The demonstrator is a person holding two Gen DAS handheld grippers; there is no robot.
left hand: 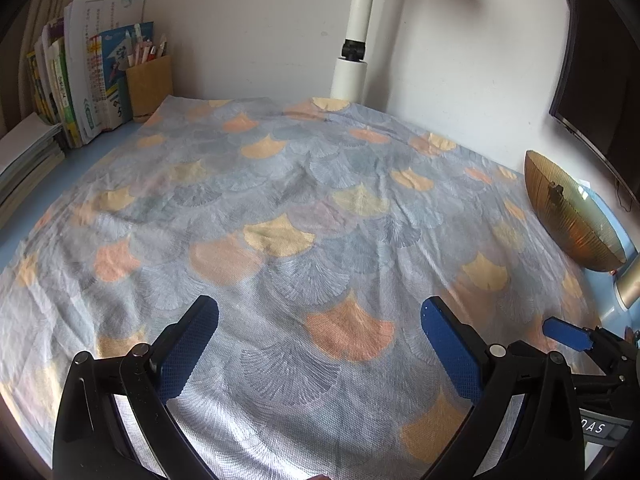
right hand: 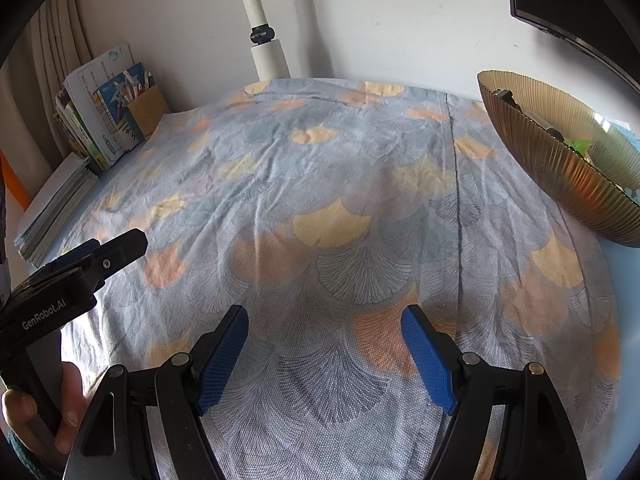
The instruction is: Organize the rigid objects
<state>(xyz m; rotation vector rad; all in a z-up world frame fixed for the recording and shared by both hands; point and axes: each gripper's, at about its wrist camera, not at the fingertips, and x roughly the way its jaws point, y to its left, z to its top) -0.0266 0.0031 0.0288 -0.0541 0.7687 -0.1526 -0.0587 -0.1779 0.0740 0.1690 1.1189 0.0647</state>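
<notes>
One ribbed amber bowl (right hand: pixel 568 160) sits at the right edge of the table, half on the fan-patterned cloth (left hand: pixel 304 208), with several small objects inside, too unclear to count. At the back left corner: upright books (left hand: pixel 84 76), one pencil holder (left hand: pixel 150 84). A white pole (left hand: pixel 356 32) rises at the back edge. Left gripper (left hand: pixel 320 344) and right gripper (right hand: pixel 325 356) both gape wide, empty, over bare cloth
</notes>
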